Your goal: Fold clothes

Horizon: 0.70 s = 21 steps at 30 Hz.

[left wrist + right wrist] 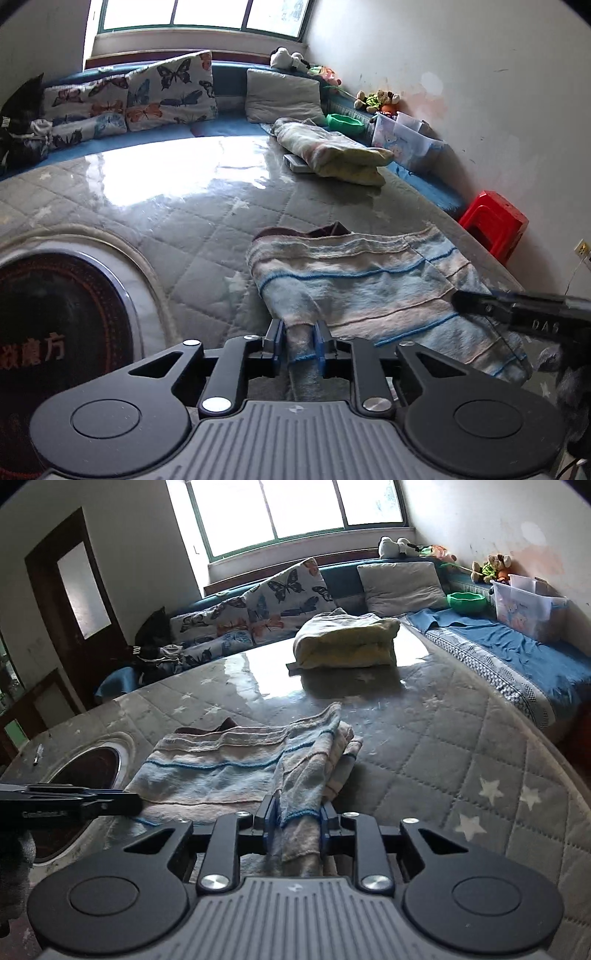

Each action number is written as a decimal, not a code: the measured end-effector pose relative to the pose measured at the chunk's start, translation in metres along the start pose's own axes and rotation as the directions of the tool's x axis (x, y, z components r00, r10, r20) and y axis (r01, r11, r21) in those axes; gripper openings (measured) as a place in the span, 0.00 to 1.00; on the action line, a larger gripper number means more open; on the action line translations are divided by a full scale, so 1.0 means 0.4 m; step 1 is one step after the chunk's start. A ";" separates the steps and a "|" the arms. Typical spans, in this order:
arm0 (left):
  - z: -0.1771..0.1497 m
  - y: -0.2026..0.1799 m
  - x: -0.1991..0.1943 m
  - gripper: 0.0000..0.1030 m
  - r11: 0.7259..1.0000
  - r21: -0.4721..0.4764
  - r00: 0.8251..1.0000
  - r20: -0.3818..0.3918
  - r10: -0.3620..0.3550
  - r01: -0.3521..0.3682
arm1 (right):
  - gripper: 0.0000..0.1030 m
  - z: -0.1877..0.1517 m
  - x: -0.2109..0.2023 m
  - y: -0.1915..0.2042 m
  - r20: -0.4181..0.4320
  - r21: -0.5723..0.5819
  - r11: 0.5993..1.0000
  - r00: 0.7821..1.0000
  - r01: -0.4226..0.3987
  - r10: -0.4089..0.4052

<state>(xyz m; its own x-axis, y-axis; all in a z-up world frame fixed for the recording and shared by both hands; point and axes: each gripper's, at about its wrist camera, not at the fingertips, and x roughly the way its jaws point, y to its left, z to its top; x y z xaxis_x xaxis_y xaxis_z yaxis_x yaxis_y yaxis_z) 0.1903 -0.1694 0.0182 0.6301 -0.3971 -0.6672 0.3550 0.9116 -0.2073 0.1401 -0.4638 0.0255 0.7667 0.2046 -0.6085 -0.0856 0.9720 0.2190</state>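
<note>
Each hand-held gripper, left (299, 341) and right (297, 821), clamps the striped garment (369, 284); only the right view shows a door (74, 602).

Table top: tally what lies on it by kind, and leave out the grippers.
Fabric pieces: 2, the striped cloth and the yellowish folded bundle
Pens: 1, the pen
Flat white items: 1, the flat white item under the bundle
Total: 4
Not counted: the maroon edge behind the striped cloth. It is unclear whether it is a separate piece.
</note>
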 end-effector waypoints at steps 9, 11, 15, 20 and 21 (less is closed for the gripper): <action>0.005 -0.001 -0.020 0.26 1.000 0.015 0.999 0.037 0.018 -0.019 | 0.24 0.055 0.013 -0.001 0.043 -0.007 1.000 0.999 0.003 -0.003; 0.003 -0.003 -0.022 0.26 1.000 0.025 0.999 0.038 0.012 -0.013 | 0.24 0.054 0.043 -0.005 0.018 -0.005 1.000 1.000 -0.007 0.007; -0.005 -0.001 -0.015 0.26 0.999 0.033 1.000 0.026 0.016 -0.017 | 0.24 0.029 0.080 -0.030 -0.023 0.039 0.999 1.000 0.009 -0.008; -0.017 0.004 -0.021 0.27 0.999 0.026 0.999 0.012 0.030 -0.030 | 0.24 0.018 0.043 -0.027 -0.007 0.041 0.999 1.000 0.002 -0.001; -0.019 0.004 -0.026 0.28 0.999 0.024 1.000 0.012 0.029 -0.029 | 0.24 0.017 0.032 -0.024 -0.002 0.038 0.999 1.000 -0.001 0.001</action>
<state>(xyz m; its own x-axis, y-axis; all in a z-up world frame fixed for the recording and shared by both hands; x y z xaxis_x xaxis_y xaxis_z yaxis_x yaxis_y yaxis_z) 0.1790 -0.1631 0.0193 0.6481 -0.3717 -0.6647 0.3527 0.9201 -0.1707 0.1550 -0.4712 0.0207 0.7657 0.2057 -0.6095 -0.0622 0.9667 0.2481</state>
